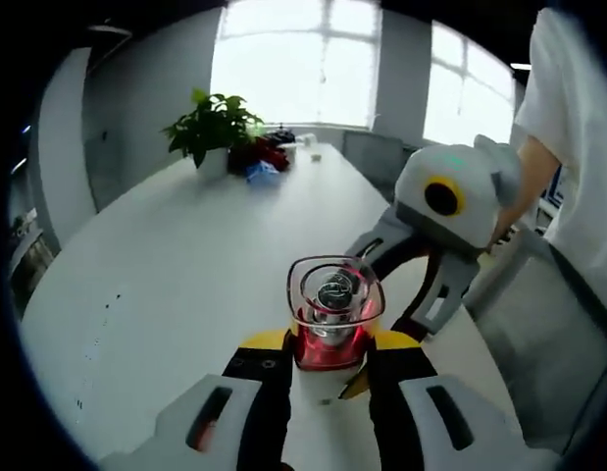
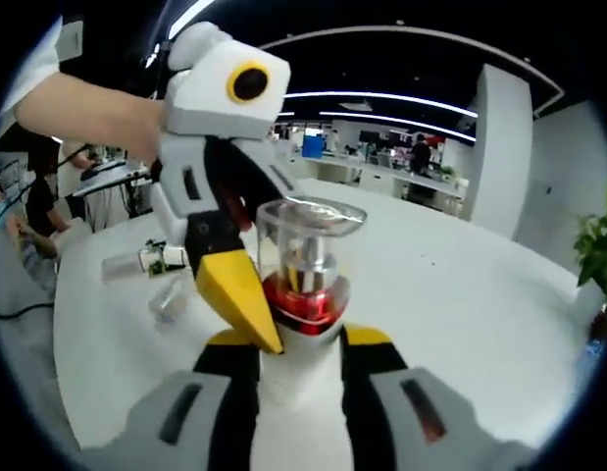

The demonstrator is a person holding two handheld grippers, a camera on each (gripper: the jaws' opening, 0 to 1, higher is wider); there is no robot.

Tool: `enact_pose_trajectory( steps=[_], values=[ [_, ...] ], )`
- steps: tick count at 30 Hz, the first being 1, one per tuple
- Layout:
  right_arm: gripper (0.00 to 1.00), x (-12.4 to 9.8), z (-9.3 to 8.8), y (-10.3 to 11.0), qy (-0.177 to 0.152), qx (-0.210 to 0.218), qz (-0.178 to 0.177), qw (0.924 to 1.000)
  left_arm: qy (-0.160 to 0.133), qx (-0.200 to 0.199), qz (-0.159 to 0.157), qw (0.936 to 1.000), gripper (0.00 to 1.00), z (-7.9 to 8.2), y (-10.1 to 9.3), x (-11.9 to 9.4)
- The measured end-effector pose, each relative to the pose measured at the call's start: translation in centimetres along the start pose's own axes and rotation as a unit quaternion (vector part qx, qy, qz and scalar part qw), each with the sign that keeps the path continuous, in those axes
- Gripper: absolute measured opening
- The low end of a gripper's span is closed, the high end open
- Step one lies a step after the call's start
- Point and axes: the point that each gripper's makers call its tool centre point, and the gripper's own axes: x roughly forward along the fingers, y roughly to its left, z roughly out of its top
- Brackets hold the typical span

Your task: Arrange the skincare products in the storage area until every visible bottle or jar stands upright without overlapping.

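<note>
Greenery stood at the far left of the white table (image 1: 176, 265) in the left gripper view: a potted plant (image 1: 213, 130) with red and blue items (image 1: 264, 157) just right of it, under bright windows (image 1: 303, 59). Near the middle, a bottle (image 1: 332, 314) with a clear cap, a silver pump inside and a red band below stood upright between the yellow-tipped jaws of the left gripper (image 1: 330, 358), which pressed its white lower body from both sides. To the right, the right gripper (image 1: 421, 285) reached in beside the bottle, held by a person's arm (image 1: 524, 186) in a white sleeve.

In the right gripper view, a small clear item (image 2: 171, 294) and a flat grey piece (image 2: 126, 263) lay on the table at left. The left gripper's (image 2: 234, 285) yellow jaw lay across the bottle's (image 2: 305, 265) left side, a hand (image 2: 97, 113) gripping it from above. The right gripper (image 2: 298, 348) closed its own jaws on the bottle's white base. A plant (image 2: 599, 245) showed at far right.
</note>
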Motion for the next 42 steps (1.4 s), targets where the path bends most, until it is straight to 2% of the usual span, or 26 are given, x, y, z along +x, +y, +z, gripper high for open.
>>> enact_pose_trajectory(
  steps=[10,15,25,32,42],
  values=[
    [0.32,0.1,-0.1,-0.1,0.001,0.002,-0.001,1.0000,0.001,-0.006,-0.001,1.0000,0.26,-0.1,0.1,0.1],
    [0.33,-0.1,-0.3,0.1,0.007,-0.003,0.003,1.0000,0.008,-0.015,0.011,0.9998,0.29,-0.6,0.3,0.1],
    [0.42,-0.8,-0.8,1.2,0.015,0.004,0.013,0.9998,0.010,-0.044,0.043,0.9980,0.47,-1.4,-0.1,-0.6],
    [0.48,-1.2,-1.5,1.8,0.028,0.007,0.017,0.9994,0.001,-0.077,0.055,0.9955,0.49,-1.8,-1.2,-0.7],
    [0.54,-2.8,-2.5,2.2,0.042,0.008,0.017,0.9989,-0.002,-0.084,0.065,0.9943,0.51,-1.9,-2.0,-0.9]
  ],
)
